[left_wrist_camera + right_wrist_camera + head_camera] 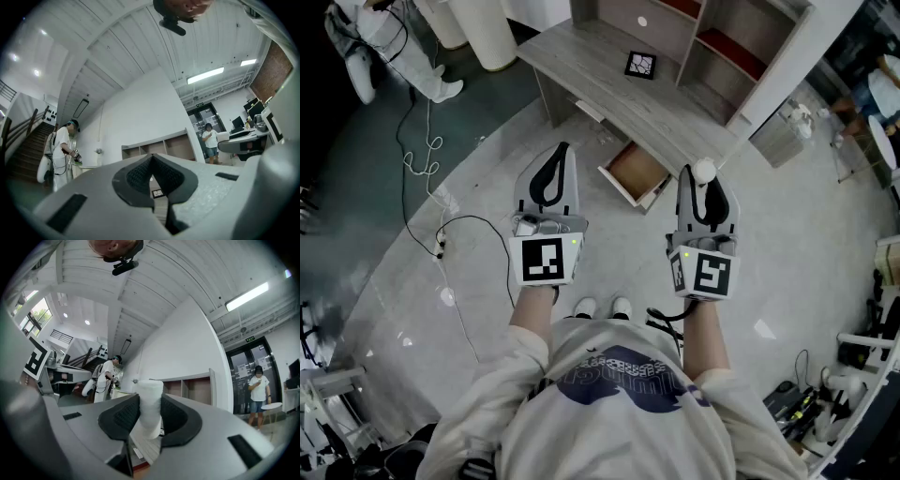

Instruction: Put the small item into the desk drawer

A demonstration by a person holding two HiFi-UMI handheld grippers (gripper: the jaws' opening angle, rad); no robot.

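The small item (pixel 704 171) is a white, roughly cylindrical piece; my right gripper (pixel 700 176) is shut on it, and it sticks out past the jaw tips. In the right gripper view the white item (pixel 149 411) stands upright, pressed between the two dark pads (pixel 119 417). The wooden desk drawer (pixel 635 172) hangs pulled out under the grey desk (pixel 600 89), below and between both grippers; its brown inside (pixel 140 469) shows under the right jaws. My left gripper (pixel 562 152) is shut with nothing in it, its pads (pixel 140 176) meeting edge to edge.
A shelf unit (pixel 712 37) stands on the desk's back, and a black-and-white marker card (pixel 640 65) lies on the desktop. A cable (pixel 431 155) trails over the floor at the left. A person in white (pixel 403 52) stands at the upper left. Equipment (pixel 825 394) crowds the lower right.
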